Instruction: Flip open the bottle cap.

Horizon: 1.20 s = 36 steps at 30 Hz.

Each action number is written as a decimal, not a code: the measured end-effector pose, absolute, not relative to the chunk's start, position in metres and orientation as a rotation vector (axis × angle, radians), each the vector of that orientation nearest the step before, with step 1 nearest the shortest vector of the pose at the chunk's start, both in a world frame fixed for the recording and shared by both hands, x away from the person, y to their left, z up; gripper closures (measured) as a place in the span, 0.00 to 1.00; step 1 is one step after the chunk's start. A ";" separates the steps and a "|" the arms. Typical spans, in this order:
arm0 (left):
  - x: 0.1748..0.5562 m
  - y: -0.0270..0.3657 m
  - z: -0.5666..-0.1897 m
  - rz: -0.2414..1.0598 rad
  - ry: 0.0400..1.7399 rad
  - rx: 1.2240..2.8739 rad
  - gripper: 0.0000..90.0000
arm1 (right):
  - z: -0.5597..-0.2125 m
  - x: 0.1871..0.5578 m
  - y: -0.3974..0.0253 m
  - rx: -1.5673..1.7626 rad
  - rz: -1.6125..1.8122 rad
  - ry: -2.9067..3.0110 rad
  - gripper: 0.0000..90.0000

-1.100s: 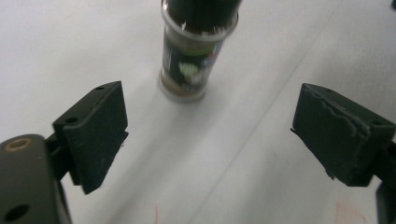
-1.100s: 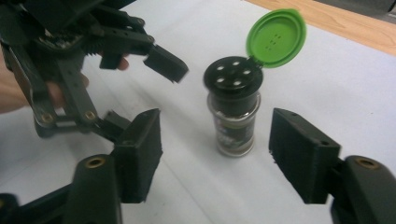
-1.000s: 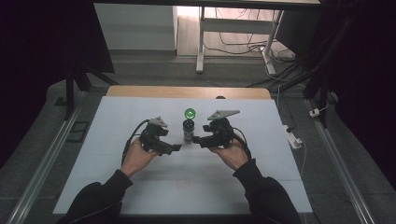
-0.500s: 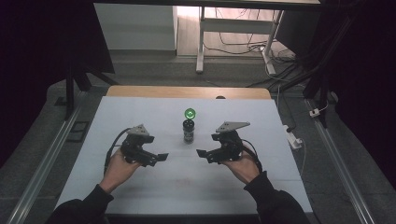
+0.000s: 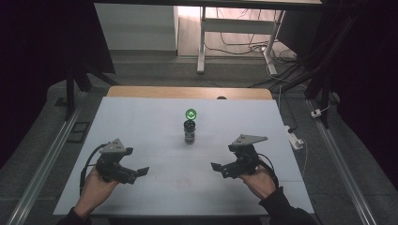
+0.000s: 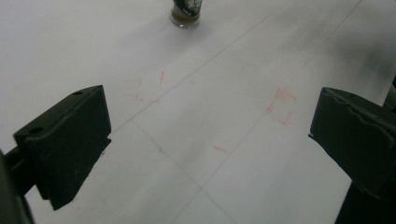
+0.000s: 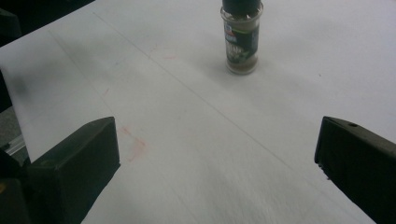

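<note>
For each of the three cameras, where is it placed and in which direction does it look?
High view: above the person's side, looking forward and down on the table; forearms, left gripper and right gripper show.
Left gripper view: on the left gripper, looking across the table past its own two black jaws, standing apart.
Right gripper view: on the right gripper, looking the same way; jaws apart.
All three share the spice jar.
</note>
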<state>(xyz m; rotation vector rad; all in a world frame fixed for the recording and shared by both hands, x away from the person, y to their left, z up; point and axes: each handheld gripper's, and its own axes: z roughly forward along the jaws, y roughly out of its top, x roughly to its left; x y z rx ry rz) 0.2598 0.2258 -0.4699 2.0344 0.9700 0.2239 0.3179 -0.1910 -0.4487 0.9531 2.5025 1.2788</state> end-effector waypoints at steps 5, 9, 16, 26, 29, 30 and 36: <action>0.243 0.238 -0.470 0.256 0.987 2.020 0.00 | -0.449 0.305 -0.208 0.978 1.282 2.454 0.00; 0.230 0.249 -0.473 0.288 1.012 2.016 0.00 | -0.451 0.296 -0.223 1.001 1.271 2.409 0.00; 0.210 0.269 -0.479 0.297 1.065 1.989 0.00 | -0.456 0.279 -0.253 1.085 1.225 2.334 0.00; 0.187 0.290 -0.492 0.312 1.157 2.004 0.00 | -0.467 0.257 -0.282 1.190 1.123 2.301 0.00; 0.185 0.294 -0.494 0.313 1.181 2.010 0.00 | -0.470 0.252 -0.288 1.224 1.102 2.310 0.00; 0.184 0.295 -0.494 0.312 1.182 1.999 0.00 | -0.471 0.251 -0.290 1.232 1.098 2.319 0.00; 0.185 0.295 -0.494 0.305 1.182 1.999 0.00 | -0.473 0.250 -0.294 1.266 1.078 2.324 0.00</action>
